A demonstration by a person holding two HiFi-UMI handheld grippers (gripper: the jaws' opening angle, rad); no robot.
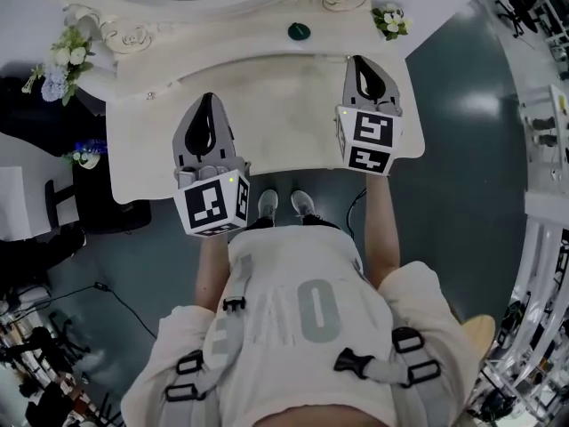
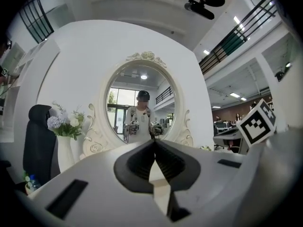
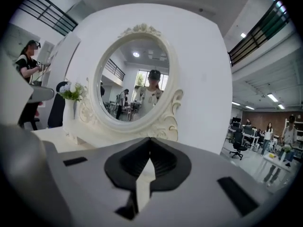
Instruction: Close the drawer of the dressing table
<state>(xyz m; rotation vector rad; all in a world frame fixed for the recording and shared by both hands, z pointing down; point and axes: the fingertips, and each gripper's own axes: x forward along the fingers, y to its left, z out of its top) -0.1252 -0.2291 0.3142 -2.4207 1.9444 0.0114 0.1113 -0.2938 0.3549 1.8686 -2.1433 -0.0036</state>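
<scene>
The white dressing table (image 1: 293,132) lies below me in the head view, and its front edge (image 1: 276,169) runs smooth with no drawer sticking out; the drawer front itself is hidden from above. My left gripper (image 1: 210,99) hovers over the table's left half, jaws shut and empty. Over the right half, my right gripper (image 1: 361,60) is also shut with nothing in it. Both point toward the oval mirror (image 2: 141,103). In the left gripper view the jaw tips of the left gripper (image 2: 154,142) meet; in the right gripper view those of the right gripper (image 3: 150,140) meet too.
A small dark green object (image 1: 298,31) sits at the back of the tabletop. A flower sprig (image 1: 389,20) lies at the back right, and a vase of flowers (image 1: 62,60) stands back left. A black chair (image 1: 98,194) is left of the table. My shoes (image 1: 284,205) are by the front edge.
</scene>
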